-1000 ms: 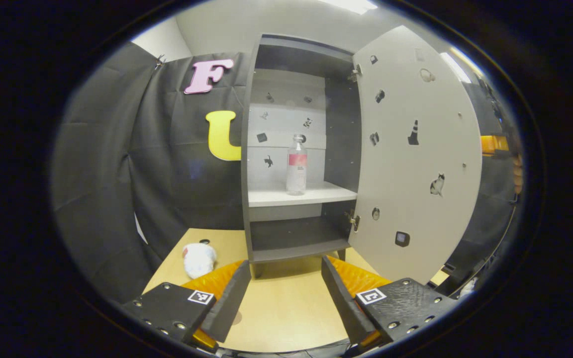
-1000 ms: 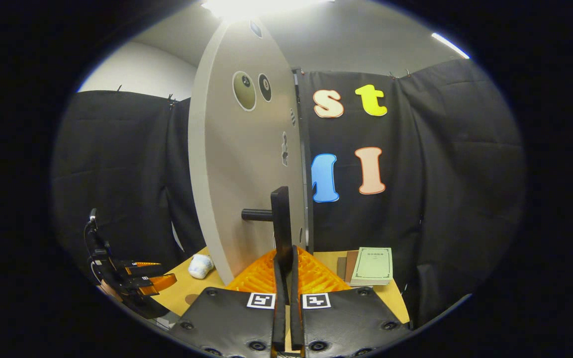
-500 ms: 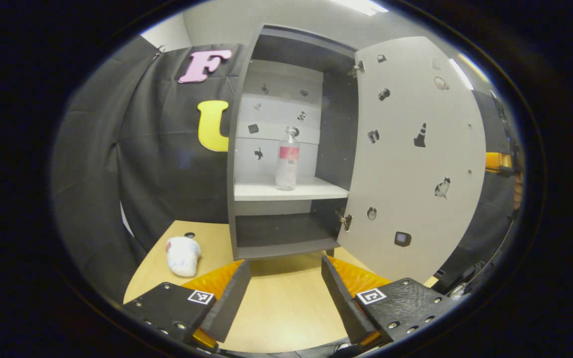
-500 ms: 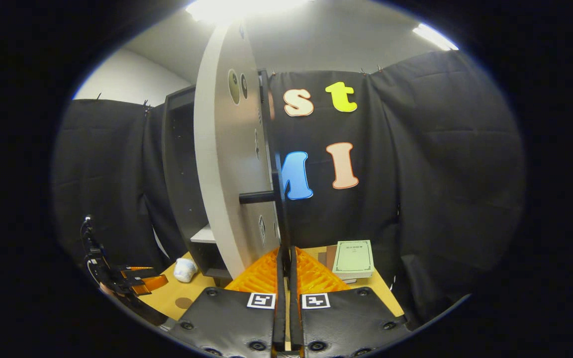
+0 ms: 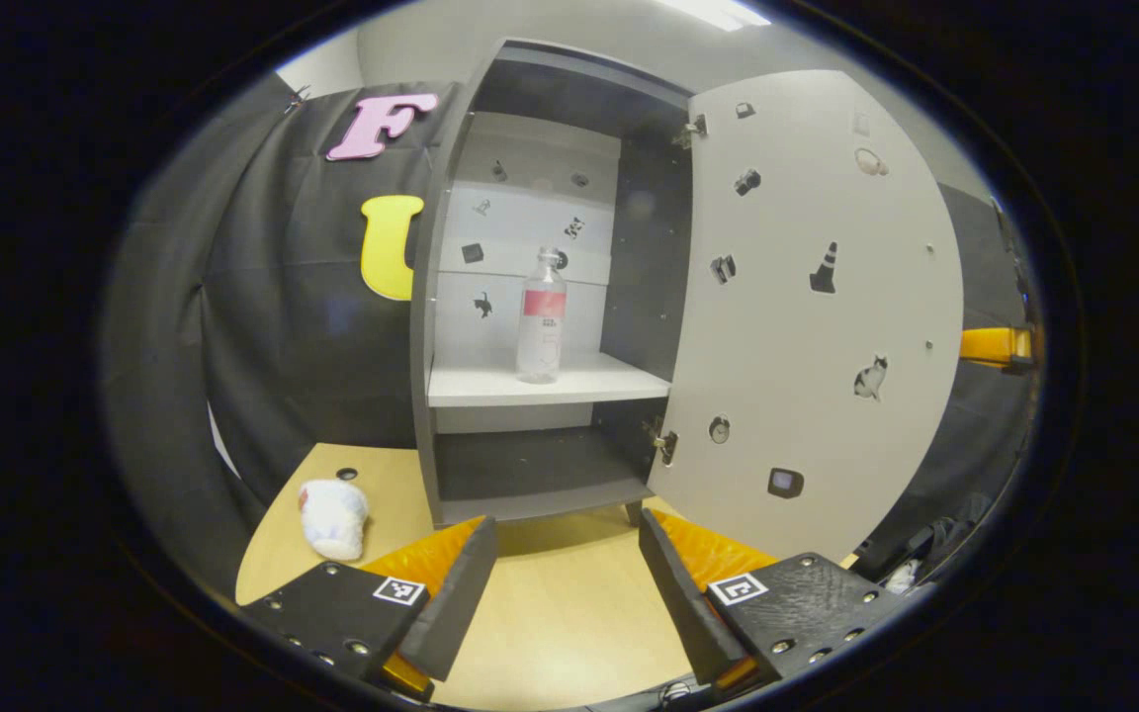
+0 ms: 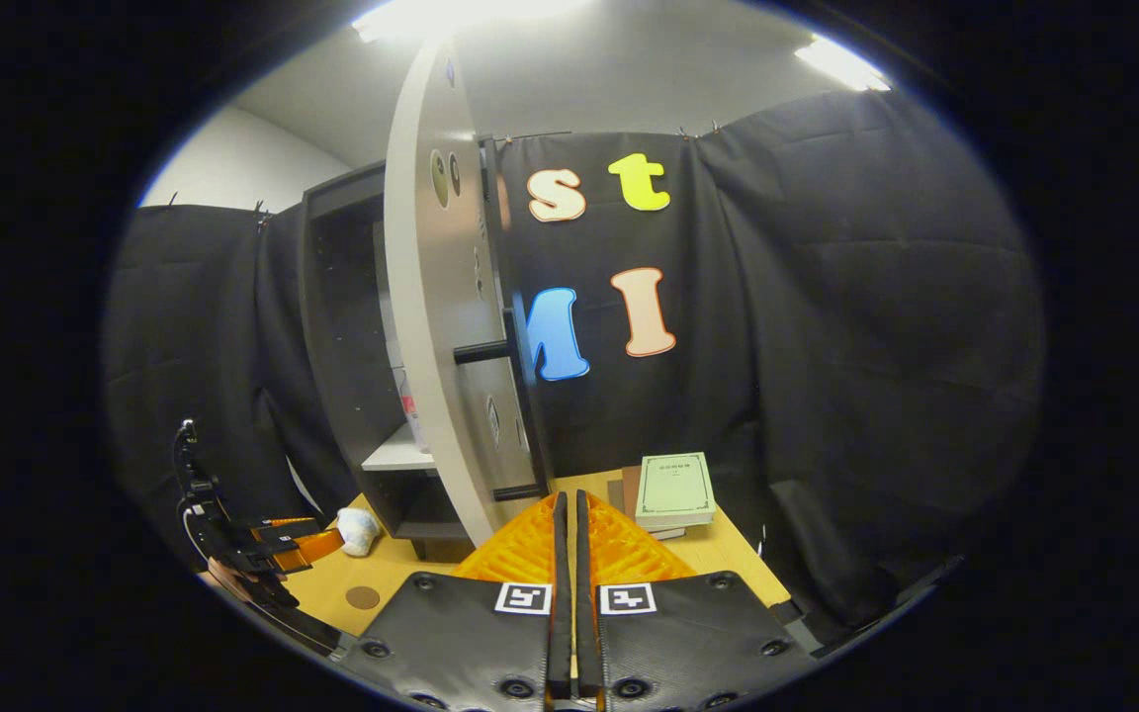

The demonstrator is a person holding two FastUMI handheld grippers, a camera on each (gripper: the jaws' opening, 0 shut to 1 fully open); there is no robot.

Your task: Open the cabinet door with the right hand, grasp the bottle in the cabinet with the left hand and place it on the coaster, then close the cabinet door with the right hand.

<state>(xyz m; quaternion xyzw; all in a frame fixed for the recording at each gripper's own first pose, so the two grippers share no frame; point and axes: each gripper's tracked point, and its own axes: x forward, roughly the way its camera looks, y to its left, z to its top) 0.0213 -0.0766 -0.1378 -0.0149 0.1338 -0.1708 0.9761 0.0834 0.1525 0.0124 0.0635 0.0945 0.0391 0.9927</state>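
The grey cabinet (image 5: pixel 530 465) stands open, its pale door (image 5: pixel 817 316) swung out to the right. A clear bottle (image 5: pixel 541 316) with a red label stands upright on the white shelf (image 5: pixel 530 384). My left gripper (image 5: pixel 568 574) is open, low over the table and well short of the cabinet. In the right gripper view the door (image 6: pixel 421 297) is edge-on and its dark handle (image 6: pixel 520 405) lies just left of and beyond my right gripper (image 6: pixel 567 506), which is shut on nothing. A small brown coaster (image 6: pixel 363 597) lies on the table near the left gripper (image 6: pixel 273 554).
A white crumpled wad (image 5: pixel 332 516) lies on the wooden table (image 5: pixel 550 623) left of the cabinet. Stacked books (image 6: pixel 673 489) sit at the table's right, behind the door. Black cloth walls close in on all sides.
The door has swung wider. My right gripper has come off the handle and drawn back from it. The left gripper has drifted right, so the cabinet sits further left in its view.
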